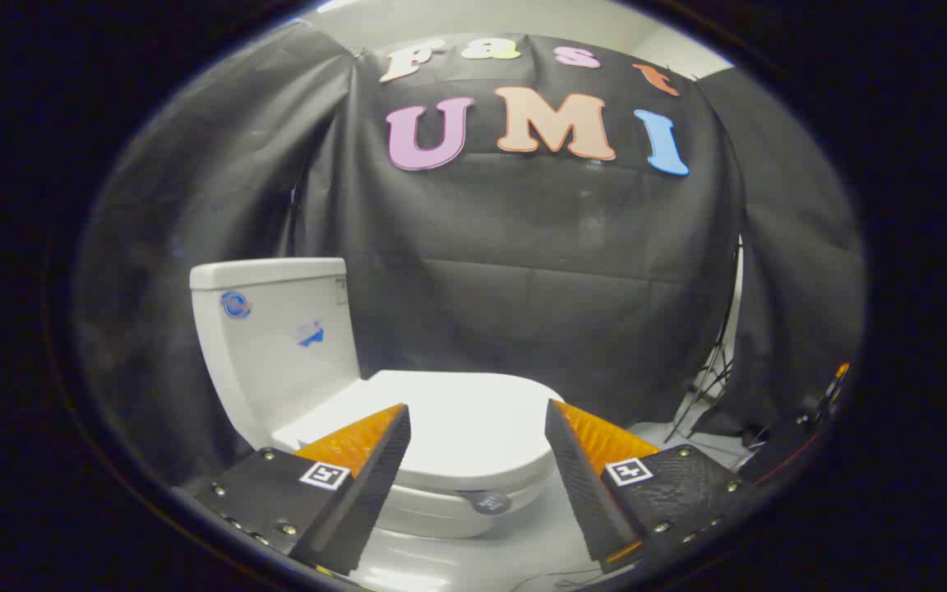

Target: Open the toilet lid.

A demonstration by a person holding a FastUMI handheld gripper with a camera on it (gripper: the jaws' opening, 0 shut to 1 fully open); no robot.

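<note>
Claw (478,415) with fingers spread apart, holding nothing. The white toilet lid (465,427) lies closed at lower centre of the frame, just beyond the fingertips; the tank (276,345) stands behind it at left.

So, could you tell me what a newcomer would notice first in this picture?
Probably the white toilet, its lid down flat, with the tank rising behind it against the black cloth wall. Next, the gripper, its fingers spread wide open and touching nothing, framing the lid just ahead of them.
</note>
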